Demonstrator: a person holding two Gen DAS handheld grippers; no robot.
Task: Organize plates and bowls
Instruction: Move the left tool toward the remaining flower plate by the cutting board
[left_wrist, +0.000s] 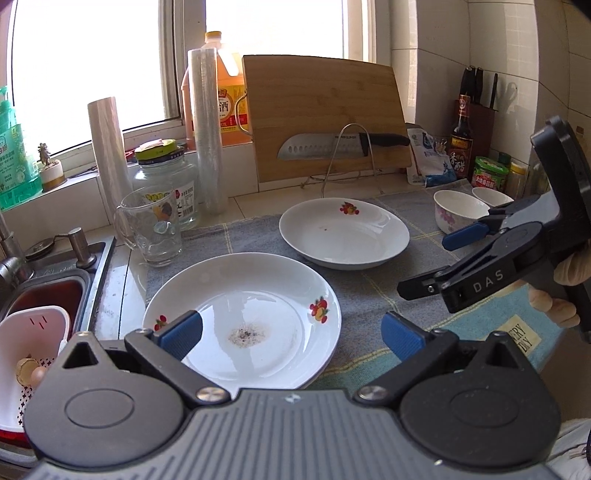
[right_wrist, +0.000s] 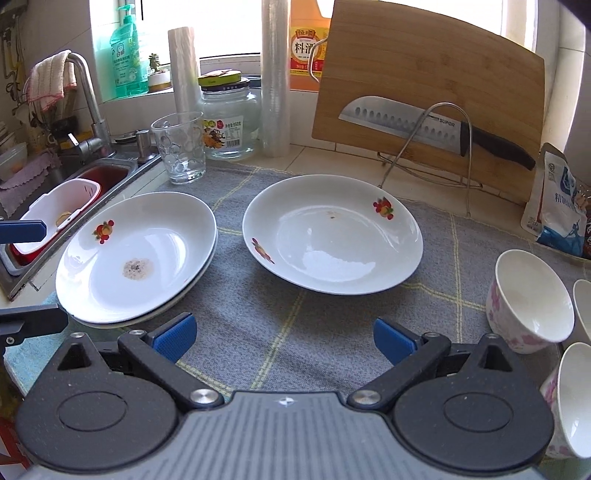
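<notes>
Two white plates with fruit prints are stacked, and the top plate (left_wrist: 258, 295) (right_wrist: 136, 254) has a speckled residue spot at its centre. A second deep plate (left_wrist: 343, 232) (right_wrist: 332, 232) lies alone on the grey cloth beside the stack. Three small floral bowls (right_wrist: 528, 295) (left_wrist: 460, 210) stand at the right. My left gripper (left_wrist: 291, 334) is open just over the stack's near rim and holds nothing. My right gripper (right_wrist: 284, 339) (left_wrist: 439, 262) is open above bare cloth, in front of the lone plate.
A sink (right_wrist: 110, 173) with a white-and-red strainer basket (right_wrist: 62, 210) lies at the left. A glass mug (right_wrist: 181, 151), a jar (right_wrist: 229, 122), wrap rolls (right_wrist: 275, 77), and a cutting board (right_wrist: 424, 92) with a knife on a wire rack line the back. Condiment bottles (left_wrist: 460, 136) stand at the far right.
</notes>
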